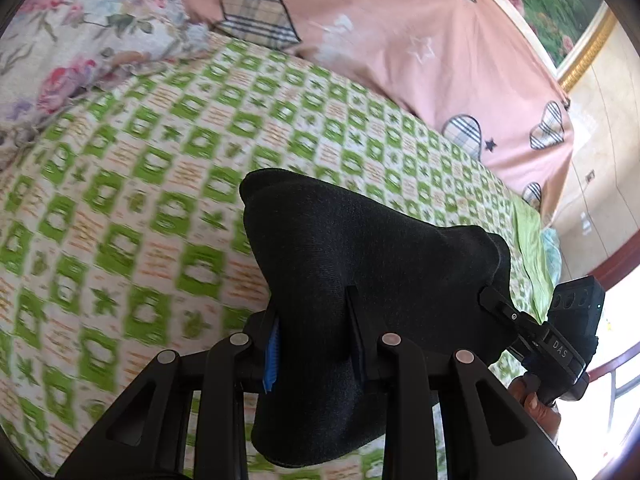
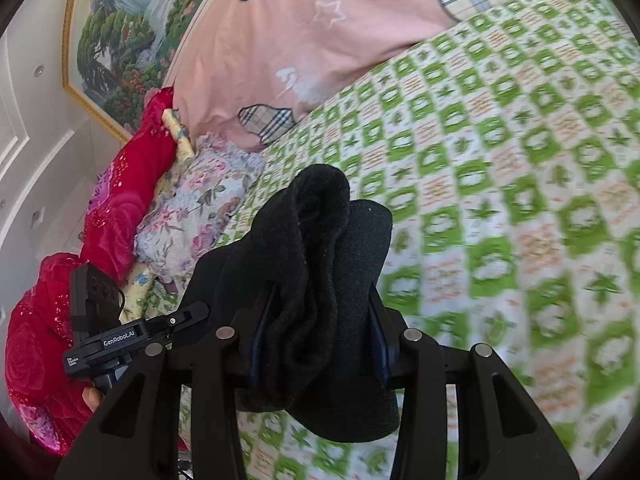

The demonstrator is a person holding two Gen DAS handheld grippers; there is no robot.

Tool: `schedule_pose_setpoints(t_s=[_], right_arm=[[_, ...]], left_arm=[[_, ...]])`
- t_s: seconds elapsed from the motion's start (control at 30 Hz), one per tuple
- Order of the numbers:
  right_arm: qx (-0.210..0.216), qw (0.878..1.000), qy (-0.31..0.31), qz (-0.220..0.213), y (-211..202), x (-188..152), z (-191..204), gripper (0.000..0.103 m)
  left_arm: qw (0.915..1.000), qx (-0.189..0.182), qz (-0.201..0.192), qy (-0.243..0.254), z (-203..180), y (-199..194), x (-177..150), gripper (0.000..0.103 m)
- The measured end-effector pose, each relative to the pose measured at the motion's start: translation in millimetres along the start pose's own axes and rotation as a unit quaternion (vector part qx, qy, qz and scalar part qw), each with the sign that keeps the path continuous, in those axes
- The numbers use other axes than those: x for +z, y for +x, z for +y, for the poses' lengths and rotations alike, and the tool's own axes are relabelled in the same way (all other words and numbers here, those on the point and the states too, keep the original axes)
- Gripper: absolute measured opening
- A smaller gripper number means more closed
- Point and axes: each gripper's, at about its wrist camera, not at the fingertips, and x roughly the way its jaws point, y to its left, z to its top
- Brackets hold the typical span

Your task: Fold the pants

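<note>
The black pants (image 1: 360,248) hang lifted above the bed, stretched between my two grippers. My left gripper (image 1: 314,336) is shut on one bunched end of the pants, which drapes over and hides its fingertips. My right gripper (image 2: 320,332) is shut on the other end of the pants (image 2: 320,248), with thick folds wedged between its jaws. The right gripper also shows in the left wrist view (image 1: 504,312) at the far right, clamped on the cloth. The left gripper shows in the right wrist view (image 2: 192,314) at the lower left.
A green and white checked sheet (image 1: 160,200) covers the bed (image 2: 500,160). A pink quilt with plaid hearts (image 1: 400,40) lies at the back. A floral pillow (image 2: 200,208) and a red blanket (image 2: 132,184) lie at one side. A framed painting (image 2: 120,40) hangs on the wall.
</note>
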Motion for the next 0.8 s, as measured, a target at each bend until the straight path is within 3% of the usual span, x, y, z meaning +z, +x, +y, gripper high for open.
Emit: schedule_pose_setpoints(t_s=[0.3, 0.53, 0.7, 0.8], right_arm=[[0.023, 0.999, -0.024, 0.037, 76.7, 13.0, 29.3, 0.043], [0.008, 0.997, -0.034, 0.063, 105.9, 10.5, 28.7, 0.043], [-0.007, 0.997, -0.024, 0.071, 110.6, 7.5, 18.7, 0.051], [-0.02, 0.997, -0.02, 0.071, 109.8, 5.7, 13.3, 0.058]], left_arm=[[0.999, 0.041, -0.013, -0.013, 59.6, -7.4, 27.5, 0.028], [0.9984, 0.052, 0.006, -0.023, 82.2, 13.2, 18.9, 0.029], [0.998, 0.062, 0.01, -0.014, 83.1, 20.9, 10.7, 0.044], [0.9978, 0.065, 0.007, -0.004, 81.8, 20.9, 9.2, 0.048]])
